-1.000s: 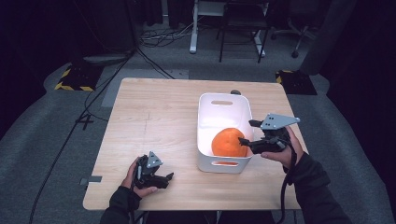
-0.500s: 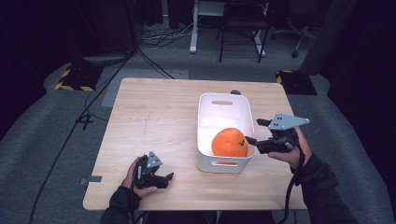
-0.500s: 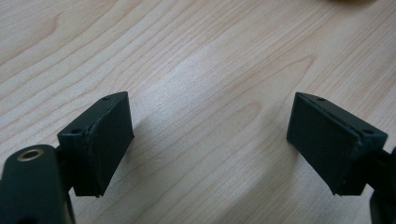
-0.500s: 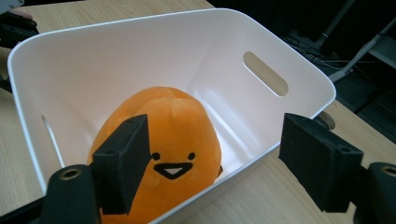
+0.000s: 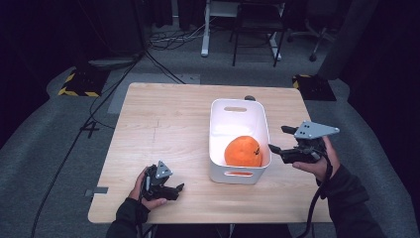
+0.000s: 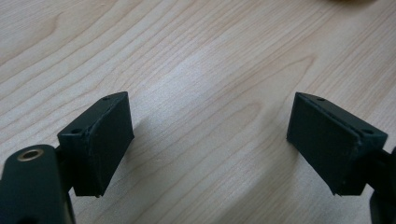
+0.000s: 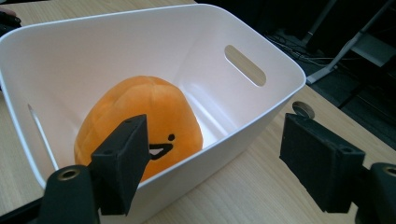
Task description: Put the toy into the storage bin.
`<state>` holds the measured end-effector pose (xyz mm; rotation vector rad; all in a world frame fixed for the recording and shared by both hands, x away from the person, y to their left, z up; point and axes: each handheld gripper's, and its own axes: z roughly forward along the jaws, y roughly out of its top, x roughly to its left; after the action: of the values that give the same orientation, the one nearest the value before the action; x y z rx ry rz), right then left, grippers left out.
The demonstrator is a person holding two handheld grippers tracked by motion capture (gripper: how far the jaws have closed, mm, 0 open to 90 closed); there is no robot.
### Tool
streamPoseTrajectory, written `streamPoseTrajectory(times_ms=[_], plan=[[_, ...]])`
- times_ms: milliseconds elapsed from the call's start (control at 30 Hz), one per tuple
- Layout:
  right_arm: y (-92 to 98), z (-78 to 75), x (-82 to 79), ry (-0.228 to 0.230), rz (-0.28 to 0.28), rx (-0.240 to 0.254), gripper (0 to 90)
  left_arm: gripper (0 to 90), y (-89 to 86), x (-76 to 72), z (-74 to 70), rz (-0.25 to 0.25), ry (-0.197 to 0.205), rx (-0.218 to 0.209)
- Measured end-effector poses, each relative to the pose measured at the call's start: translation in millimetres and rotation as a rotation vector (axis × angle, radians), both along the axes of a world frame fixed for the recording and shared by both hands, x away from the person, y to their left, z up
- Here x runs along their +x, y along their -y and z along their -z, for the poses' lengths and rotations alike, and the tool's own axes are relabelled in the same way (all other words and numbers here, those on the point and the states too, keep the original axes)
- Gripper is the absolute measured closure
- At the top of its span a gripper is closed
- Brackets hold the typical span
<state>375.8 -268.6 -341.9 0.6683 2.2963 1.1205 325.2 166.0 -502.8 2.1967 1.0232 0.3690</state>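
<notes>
Plush toy (image 5: 243,151) in bin (image 5: 238,117)

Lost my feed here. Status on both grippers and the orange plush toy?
Left gripper open, empty, low over wooden table. Right gripper open, empty, beside white plastic bin. Orange plush toy lies inside bin, untouched. Nothing in the way.

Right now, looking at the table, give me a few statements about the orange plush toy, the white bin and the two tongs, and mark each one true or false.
1. The orange plush toy lies inside the white bin. True.
2. The right tongs are clamped on the toy. False: their jaws stand open beside the bin's rim, with nothing between them.
3. The left tongs are open over bare wood of the table. True.
4. The bin lies tipped on its side. False: it stands upright, opening upward.
5. The toy has a small black face. True, seen in the right gripper view.
</notes>
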Motion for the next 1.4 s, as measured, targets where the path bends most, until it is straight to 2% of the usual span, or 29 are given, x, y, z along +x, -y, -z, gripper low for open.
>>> streamPoseTrajectory(times_ms=[300,433,700,1167,1400], plan=[[7.0,0.6,-1.9,0.002,0.012,-0.007,24.2,14.6,-0.2,0.1,-0.2,0.002,-0.002,0.002],[9.2,1.5,-1.9,0.016,0.01,-0.032,24.1,14.6,-0.2,0.1,-0.2,0.002,-0.001,0.002],[17.1,1.9,-3.6,0.019,0.029,-0.024,24.0,14.6,-0.2,0.1,-0.2,0.002,-0.001,0.002],[25.2,14.4,-5.6,-0.012,0.048,-0.05,23.7,14.6,0.0,0.2,-0.5,0.002,-0.005,0.003],[28.1,25.5,-5.2,-0.031,0.051,-0.065,23.5,14.6,0.0,0.2,-0.5,0.003,-0.005,0.003]])
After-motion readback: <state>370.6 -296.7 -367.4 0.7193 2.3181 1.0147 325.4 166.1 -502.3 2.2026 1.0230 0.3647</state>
